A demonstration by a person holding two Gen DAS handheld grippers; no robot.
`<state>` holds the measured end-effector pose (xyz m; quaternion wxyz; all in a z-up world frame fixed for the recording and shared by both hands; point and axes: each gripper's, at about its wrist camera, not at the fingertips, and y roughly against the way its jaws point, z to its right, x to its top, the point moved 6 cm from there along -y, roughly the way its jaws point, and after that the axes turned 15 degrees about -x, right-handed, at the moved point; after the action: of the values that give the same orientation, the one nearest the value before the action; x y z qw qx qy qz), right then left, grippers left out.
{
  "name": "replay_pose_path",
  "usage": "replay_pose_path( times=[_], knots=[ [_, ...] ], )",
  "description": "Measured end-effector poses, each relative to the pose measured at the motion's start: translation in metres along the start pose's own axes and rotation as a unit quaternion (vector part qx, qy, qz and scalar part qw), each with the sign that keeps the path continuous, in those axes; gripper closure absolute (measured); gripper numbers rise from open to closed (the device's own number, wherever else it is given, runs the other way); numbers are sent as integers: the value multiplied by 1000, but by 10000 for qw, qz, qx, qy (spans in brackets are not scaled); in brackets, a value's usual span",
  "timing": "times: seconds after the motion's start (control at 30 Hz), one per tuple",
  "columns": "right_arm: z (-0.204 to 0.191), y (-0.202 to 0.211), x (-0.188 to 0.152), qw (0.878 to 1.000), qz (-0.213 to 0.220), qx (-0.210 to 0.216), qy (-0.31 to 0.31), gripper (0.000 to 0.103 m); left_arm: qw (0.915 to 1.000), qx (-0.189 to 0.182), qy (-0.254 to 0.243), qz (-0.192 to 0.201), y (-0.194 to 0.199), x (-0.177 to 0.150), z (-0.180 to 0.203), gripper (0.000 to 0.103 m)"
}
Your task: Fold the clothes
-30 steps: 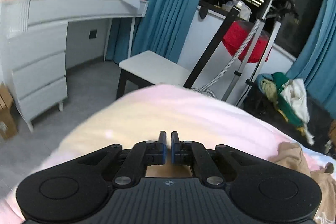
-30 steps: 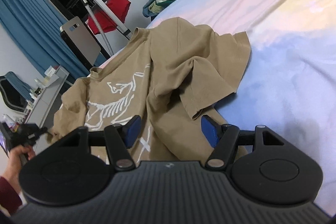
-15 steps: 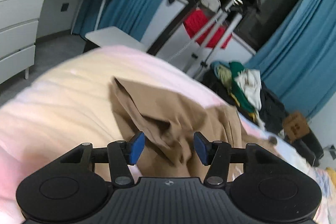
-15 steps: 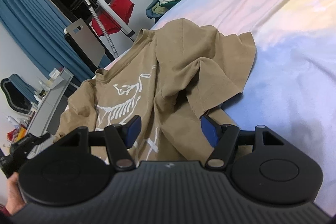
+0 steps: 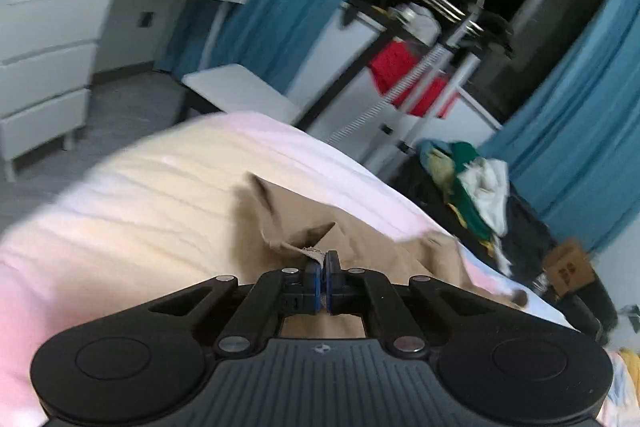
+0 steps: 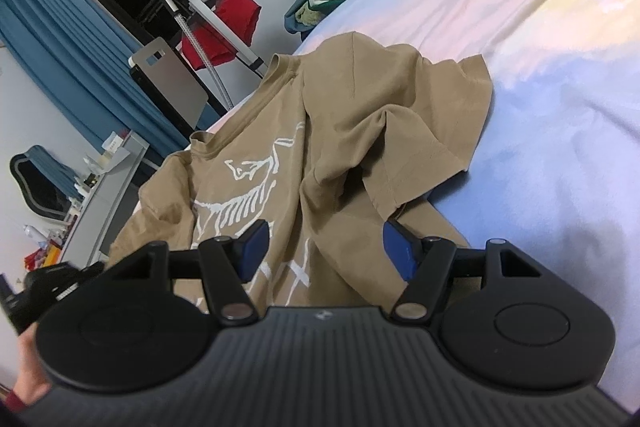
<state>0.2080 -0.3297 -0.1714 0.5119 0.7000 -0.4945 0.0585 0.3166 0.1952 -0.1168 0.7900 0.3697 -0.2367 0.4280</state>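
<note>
A tan T-shirt (image 6: 360, 131) with a white skeleton print lies crumpled, print side up, on the pastel bedsheet (image 6: 560, 67). In the left wrist view my left gripper (image 5: 322, 263) is shut on a raised fold of the T-shirt (image 5: 360, 239) near its left edge, with a tip of cloth sticking out above the blue pads. My right gripper (image 6: 326, 247) stands open just above the shirt's near part, beside the folded-over sleeve (image 6: 420, 163), with nothing pressed between its fingers. A person's hand (image 6: 28, 387) shows at the lower left of the right wrist view.
A pile of clothes (image 5: 472, 187) and a cardboard box (image 5: 568, 267) lie on the floor beyond the bed. A steamer stand with a red garment (image 5: 404, 75), a white bench (image 5: 240, 91) and a white desk with drawers (image 5: 48, 47) stand nearby. Blue curtains hang behind.
My left gripper went from shut over bare sheet to open over the shirt's fold, then shut on that fold. The right gripper has kept still and open.
</note>
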Motion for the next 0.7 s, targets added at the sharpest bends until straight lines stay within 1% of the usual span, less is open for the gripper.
replay_pose_path(
  times=[0.1,0.13,0.2,0.3,0.33,0.37,0.4,0.43,0.47,0.5,0.57,0.63,0.67,0.7],
  knots=[
    [-2,1,0,10000,41,-27,39,36,9993,346,75,78,17,11,-24,101],
    [-2,2,0,10000,54,-34,53,36,9984,558,69,32,17,11,-33,101],
    [-2,3,1,9999,89,-51,83,36,9958,909,-59,-76,10,8,-46,101],
    [0,5,2,9998,146,-110,128,36,9892,1378,-386,-314,-3,-13,-57,101],
    [2,6,3,9997,162,-127,133,36,9877,1448,-528,-268,-5,-18,-55,101],
    [3,6,3,9997,173,-139,133,36,9869,1464,-655,-170,-4,-20,-53,100],
    [4,6,4,9997,180,-147,126,36,9877,1394,-704,-112,0,-22,-48,99],
    [5,7,4,9997,184,-146,114,36,9884,1321,-751,-61,3,-24,-42,95],
    [6,6,6,9997,187,-136,90,36,9896,1211,-763,-114,9,-26,-36,85],
    [7,6,7,9997,189,-118,58,36,9908,1099,-776,-165,15,-27,-30,78],
    [10,6,11,9998,201,-84,-21,36,9925,867,-834,-203,33,-32,-6,71],
    [13,7,17,9996,217,-73,-136,36,9937,673,-868,-238,53,-38,21,69],
    [17,8,20,9995,234,-75,-214,36,9935,553,-953,-275,64,-43,39,64],
    [21,9,23,9992,252,-77,-291,36,9931,436,-1038,-314,76,-48,56,56]
  ],
)
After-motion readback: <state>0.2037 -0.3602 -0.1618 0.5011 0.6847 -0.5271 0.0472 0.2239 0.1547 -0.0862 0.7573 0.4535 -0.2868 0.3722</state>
